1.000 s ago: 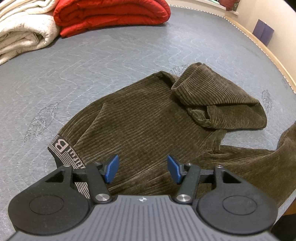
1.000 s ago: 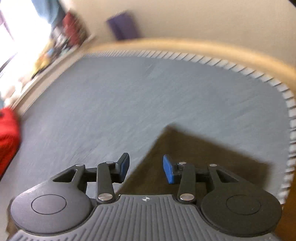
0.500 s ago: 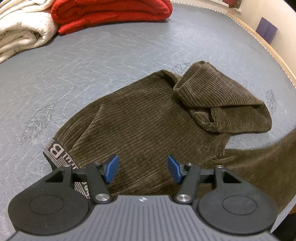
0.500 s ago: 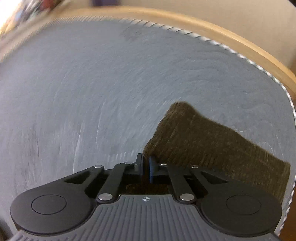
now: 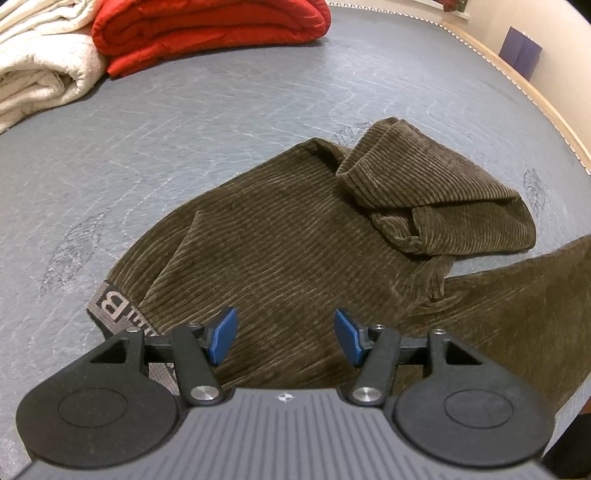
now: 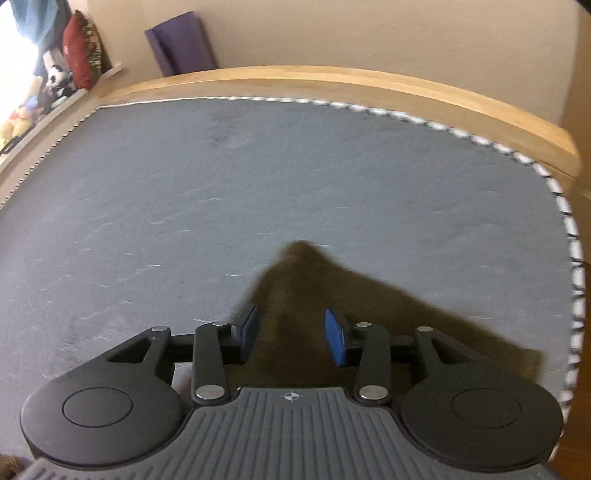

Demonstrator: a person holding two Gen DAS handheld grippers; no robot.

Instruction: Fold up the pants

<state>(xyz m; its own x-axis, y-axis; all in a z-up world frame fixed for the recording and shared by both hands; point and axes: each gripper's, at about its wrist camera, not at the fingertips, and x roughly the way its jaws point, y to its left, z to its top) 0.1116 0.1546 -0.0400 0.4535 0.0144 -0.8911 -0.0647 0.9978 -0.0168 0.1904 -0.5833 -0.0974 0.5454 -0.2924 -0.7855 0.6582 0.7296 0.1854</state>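
Pants [image 5: 280, 258] lie rumpled on bed [image 5: 221, 110], unfolded. L hand-held gripper [image 5: 284, 338] agape above waistband; R hand-held gripper [image 6: 291, 334] opening over leg hem, pads clear.

Looking like a home bedroom: grey mattress [image 6: 258, 177] lying in a wooden frame [image 6: 332, 79], folded blankets [image 5: 207, 29] sitting on it, soft toys [image 6: 55, 79] crowding a shelf.
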